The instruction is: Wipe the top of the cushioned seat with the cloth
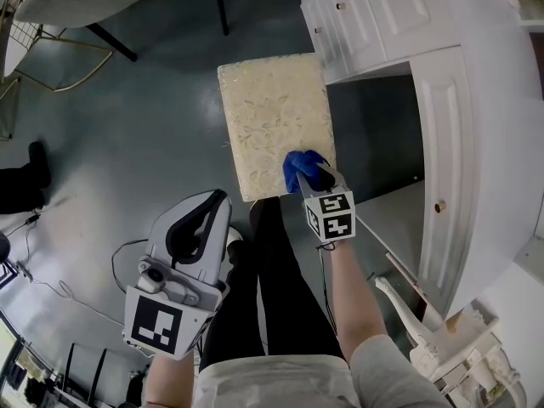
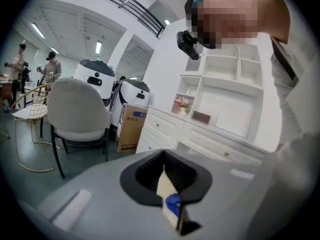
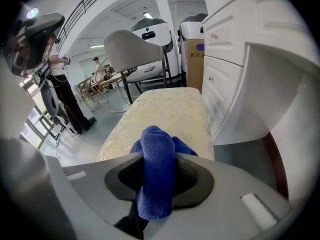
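Beside a white cabinet (image 1: 365, 15) the cushioned seat (image 1: 268, 113) looks soft, the limp, light cloth (image 1: 297, 165) pinched mid-bunch by the fingers of the right gripper (image 1: 317, 174), those of the left gripper (image 1: 219, 201) closed empty.

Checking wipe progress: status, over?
Right hand-held gripper shut on cloth, at cushioned seat's near right corner. Left hand-held gripper shut, empty, off seat. Seat top otherwise bare.
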`<state>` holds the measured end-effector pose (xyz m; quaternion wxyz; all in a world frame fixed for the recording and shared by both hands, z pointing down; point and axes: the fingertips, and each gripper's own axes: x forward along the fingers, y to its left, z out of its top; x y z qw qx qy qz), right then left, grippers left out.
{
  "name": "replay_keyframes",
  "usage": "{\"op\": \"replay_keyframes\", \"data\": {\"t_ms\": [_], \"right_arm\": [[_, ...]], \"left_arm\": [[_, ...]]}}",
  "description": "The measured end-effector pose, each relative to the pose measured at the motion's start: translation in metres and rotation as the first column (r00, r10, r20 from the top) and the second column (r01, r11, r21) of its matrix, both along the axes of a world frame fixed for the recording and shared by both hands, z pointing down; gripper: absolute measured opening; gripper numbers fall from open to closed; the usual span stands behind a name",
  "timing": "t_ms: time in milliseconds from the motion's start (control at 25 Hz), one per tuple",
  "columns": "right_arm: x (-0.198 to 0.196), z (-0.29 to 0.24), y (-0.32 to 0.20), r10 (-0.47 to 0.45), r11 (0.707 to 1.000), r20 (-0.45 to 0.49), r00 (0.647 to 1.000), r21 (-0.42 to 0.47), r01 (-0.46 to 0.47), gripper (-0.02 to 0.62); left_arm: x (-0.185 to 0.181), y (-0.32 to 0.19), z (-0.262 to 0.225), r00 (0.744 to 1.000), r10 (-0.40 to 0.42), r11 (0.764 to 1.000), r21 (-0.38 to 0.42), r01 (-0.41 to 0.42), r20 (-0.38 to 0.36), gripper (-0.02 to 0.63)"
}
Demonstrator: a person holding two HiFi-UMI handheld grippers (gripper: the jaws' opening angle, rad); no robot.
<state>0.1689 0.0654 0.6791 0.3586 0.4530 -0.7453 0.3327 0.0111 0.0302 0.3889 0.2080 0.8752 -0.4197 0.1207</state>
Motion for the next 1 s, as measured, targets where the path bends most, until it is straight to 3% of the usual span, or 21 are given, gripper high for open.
{"op": "replay_keyframes", "data": {"t_ms": [440, 760, 1000], "right_arm": [[0.063, 0.003, 0.000, 0.196, 0.981, 0.010, 0.981, -0.016, -0.196, 0.130], [0.068, 0.004, 0.014, 0.270, 0.963, 0.033, 0.962, -0.009, -0.270, 0.130], [0.065, 0.011, 0.043, 0.260, 0.965, 0.015, 0.966, -0.033, -0.259, 0.130]], "left_arm": [[0.012, 0.001, 0.001, 1.000, 0.020, 1.000, -0.005, -0.020, 0.002, 0.000], [0.017, 0.006, 0.003, 0.999, 0.036, 0.999, -0.010, -0.036, 0.000, 0.000], [0.020, 0.009, 0.003, 0.998, 0.055, 0.998, -0.008, -0.055, -0.002, 0.000]]}}
